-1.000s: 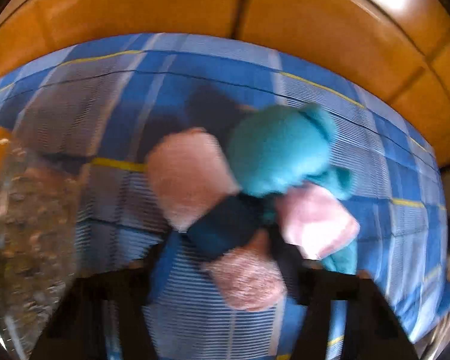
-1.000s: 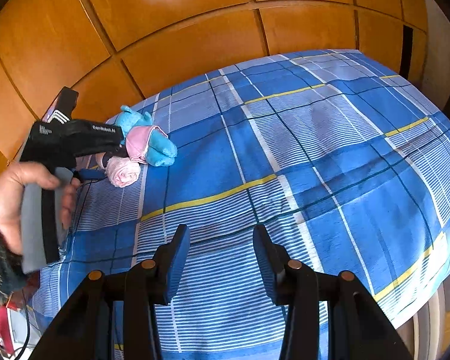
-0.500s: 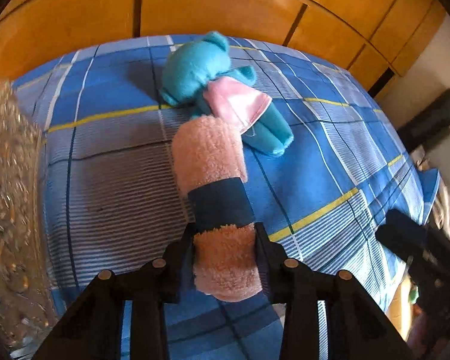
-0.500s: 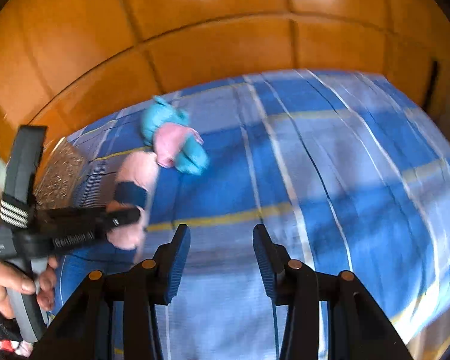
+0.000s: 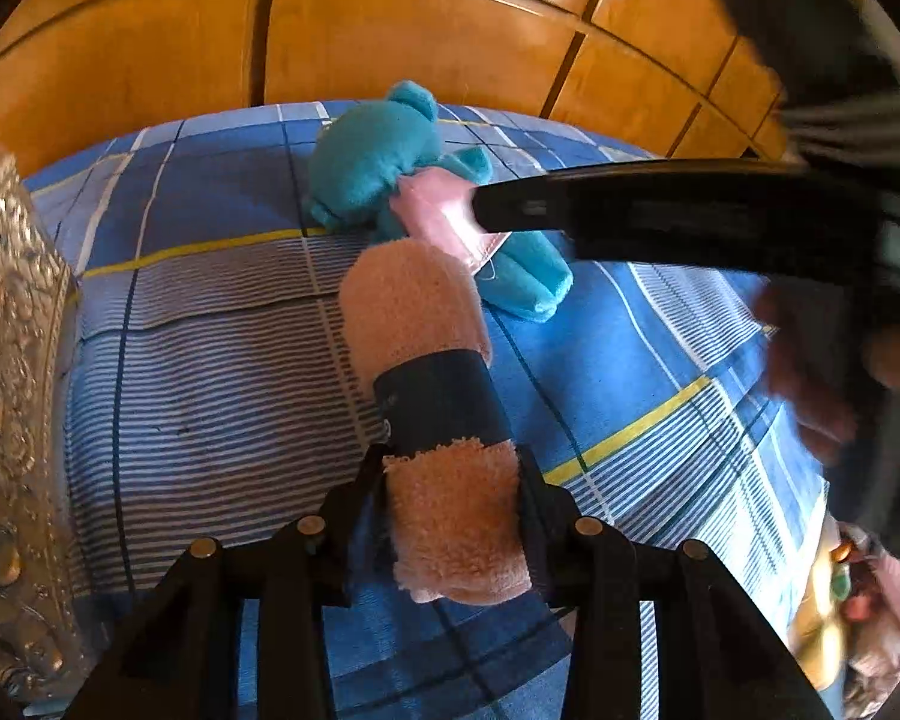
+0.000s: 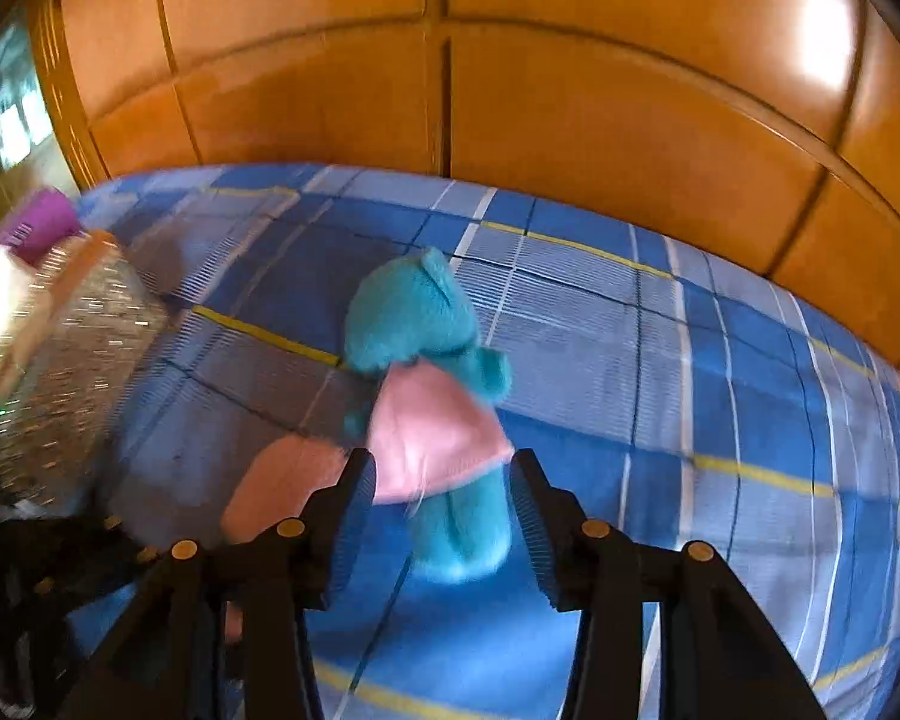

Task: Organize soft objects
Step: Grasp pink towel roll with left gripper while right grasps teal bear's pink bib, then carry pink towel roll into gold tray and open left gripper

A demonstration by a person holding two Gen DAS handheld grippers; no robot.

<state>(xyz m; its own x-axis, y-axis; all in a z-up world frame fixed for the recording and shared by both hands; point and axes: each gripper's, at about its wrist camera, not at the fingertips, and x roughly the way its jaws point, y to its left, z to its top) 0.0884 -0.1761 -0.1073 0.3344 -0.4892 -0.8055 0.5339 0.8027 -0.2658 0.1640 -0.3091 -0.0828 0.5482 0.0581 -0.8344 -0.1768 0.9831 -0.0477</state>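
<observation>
Clamping rolled pink towel (image 5: 432, 420) in left gripper (image 5: 453, 516) for carrying; straddling teal plush (image 6: 432, 396), lying on bed (image 6: 750, 420) at towel's twelve o'clock, with right gripper (image 6: 441, 516) fingers just widening, not touching.

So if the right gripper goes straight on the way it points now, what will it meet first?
Most likely the teal stuffed bear. The right gripper is open, and the bear's legs and pink dress lie directly ahead between its fingers, on the blue checked bedcover. The depth is unclear, so I cannot say how near it is.
</observation>
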